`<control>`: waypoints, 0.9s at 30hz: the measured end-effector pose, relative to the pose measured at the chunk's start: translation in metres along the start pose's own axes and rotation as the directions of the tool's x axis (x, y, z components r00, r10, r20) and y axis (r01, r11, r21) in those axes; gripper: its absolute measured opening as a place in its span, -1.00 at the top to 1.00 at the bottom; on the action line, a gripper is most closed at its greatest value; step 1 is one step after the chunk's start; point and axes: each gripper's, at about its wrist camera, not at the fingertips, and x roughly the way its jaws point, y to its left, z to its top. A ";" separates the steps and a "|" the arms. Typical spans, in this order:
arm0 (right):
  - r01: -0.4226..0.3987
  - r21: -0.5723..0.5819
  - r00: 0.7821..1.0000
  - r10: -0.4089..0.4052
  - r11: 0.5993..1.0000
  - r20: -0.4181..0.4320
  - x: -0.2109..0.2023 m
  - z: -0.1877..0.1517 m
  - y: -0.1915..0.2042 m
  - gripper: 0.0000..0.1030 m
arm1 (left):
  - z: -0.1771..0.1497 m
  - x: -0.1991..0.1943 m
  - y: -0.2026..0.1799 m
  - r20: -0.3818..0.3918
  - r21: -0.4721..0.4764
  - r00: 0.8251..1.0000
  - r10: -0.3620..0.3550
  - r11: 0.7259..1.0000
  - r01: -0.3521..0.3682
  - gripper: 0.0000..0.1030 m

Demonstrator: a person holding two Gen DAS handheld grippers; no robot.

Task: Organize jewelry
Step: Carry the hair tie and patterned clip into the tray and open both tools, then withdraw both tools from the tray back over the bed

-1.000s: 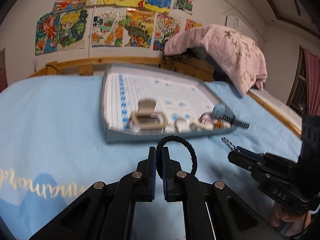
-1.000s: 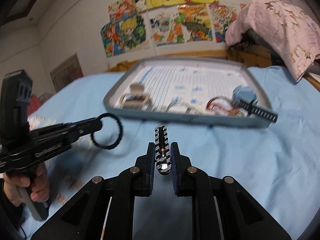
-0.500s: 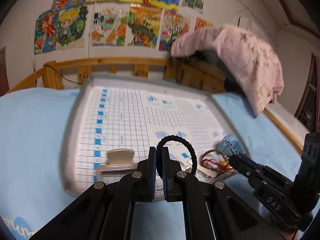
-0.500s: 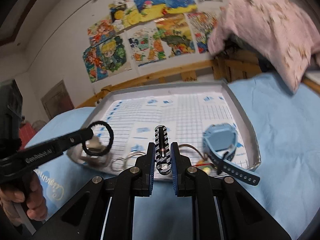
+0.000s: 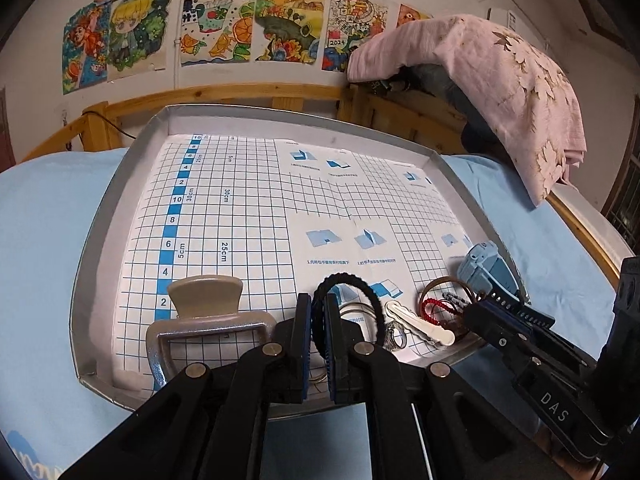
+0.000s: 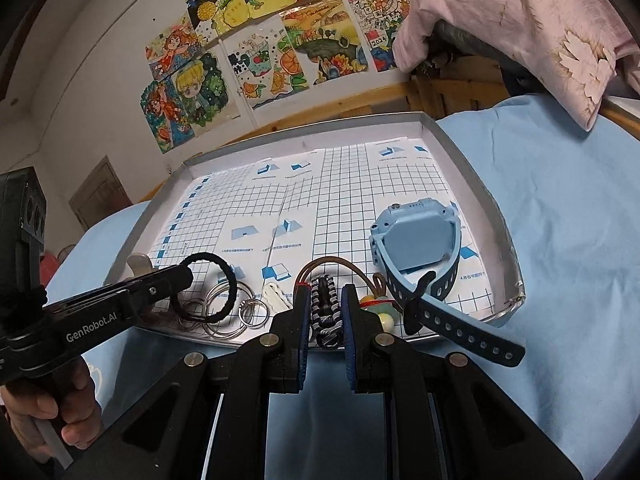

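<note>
A grey tray (image 5: 96,236) lined with gridded paper lies on the blue bedsheet; it also shows in the right wrist view (image 6: 480,196). My left gripper (image 5: 318,320) is shut on a black hair tie (image 5: 352,282), held over the tray's near edge; the hair tie also shows in the right wrist view (image 6: 230,280). My right gripper (image 6: 326,312) is shut on a black-and-white braided bracelet (image 6: 326,300) above the tray's near edge. In the tray lie a blue watch (image 6: 416,244), a beige hair claw (image 5: 206,304), metal rings (image 6: 224,308), a white clip (image 5: 416,324) and a red cord bracelet (image 5: 436,304).
A wooden bed rail (image 5: 240,94) runs behind the tray. A pink blanket (image 5: 500,80) is heaped at the back right. Drawings (image 5: 200,20) hang on the wall. The blue sheet (image 6: 560,240) spreads to the right of the tray.
Both grippers have moved forward from over the sheet to over the tray's near edge, each still holding its item. The tray contents now sit just beneath the fingertips.
</note>
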 end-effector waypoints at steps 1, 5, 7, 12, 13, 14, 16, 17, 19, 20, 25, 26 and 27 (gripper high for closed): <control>-0.001 0.002 1.000 0.001 1.000 0.001 -0.001 0.000 0.000 0.73 | 0.000 0.000 0.000 -0.001 -0.001 1.000 0.001 1.000 -0.001 0.87; -0.006 0.022 1.000 0.006 1.000 0.014 -0.004 0.001 -0.005 0.70 | 0.001 -0.002 -0.001 -0.004 -0.010 1.000 0.006 1.000 -0.006 0.70; -0.011 0.028 1.000 0.011 1.000 0.028 -0.009 0.001 -0.007 0.70 | 0.001 -0.005 0.001 0.001 -0.030 1.000 -0.001 1.000 0.001 0.50; -0.012 0.032 0.996 0.009 0.999 0.087 -0.028 0.005 -0.007 0.41 | 0.001 -0.024 0.004 0.054 -0.068 0.998 0.009 0.998 -0.005 -0.08; -0.009 0.031 0.995 0.006 0.999 0.097 -0.033 0.007 -0.007 0.39 | 0.001 -0.032 0.004 0.074 -0.072 0.997 0.021 0.997 -0.016 -0.16; -0.003 0.029 0.994 0.000 1.000 0.108 -0.039 0.008 -0.008 0.39 | 0.001 -0.037 0.005 0.086 -0.075 0.996 0.023 0.997 -0.017 -0.18; 0.009 0.023 0.992 -0.012 1.000 0.126 -0.051 0.010 -0.007 0.39 | 0.001 -0.049 0.007 0.105 -0.084 0.994 0.018 0.996 -0.009 -0.24; 0.013 0.019 0.990 -0.016 1.000 0.137 -0.058 0.011 -0.007 0.39 | 0.001 -0.059 0.008 0.116 -0.092 0.993 0.020 0.996 -0.009 -0.36; 0.016 0.012 0.987 -0.017 1.000 0.161 -0.073 0.014 -0.005 0.26 | -0.001 -0.076 0.010 0.148 -0.099 0.989 0.032 0.995 -0.017 -0.59; 0.017 0.008 0.984 -0.018 1.000 0.176 -0.082 0.016 -0.004 0.17 | -0.002 -0.086 0.011 0.170 -0.102 0.985 0.039 0.995 -0.022 -0.69; 0.015 -0.011 0.972 -0.011 1.000 0.236 -0.128 0.023 0.005 -0.25 | -0.009 -0.132 0.015 0.251 -0.116 0.966 0.057 0.993 -0.028 -0.90; 0.013 -0.024 0.969 -0.006 1.000 0.247 -0.138 0.024 0.009 -0.30 | -0.011 -0.143 0.016 0.273 -0.121 0.960 0.061 0.992 -0.028 -0.94; 0.017 -0.045 0.966 -0.005 0.999 0.258 -0.149 0.025 0.015 -0.36 | -0.013 -0.155 0.017 0.292 -0.126 0.954 0.061 0.992 -0.025 -0.97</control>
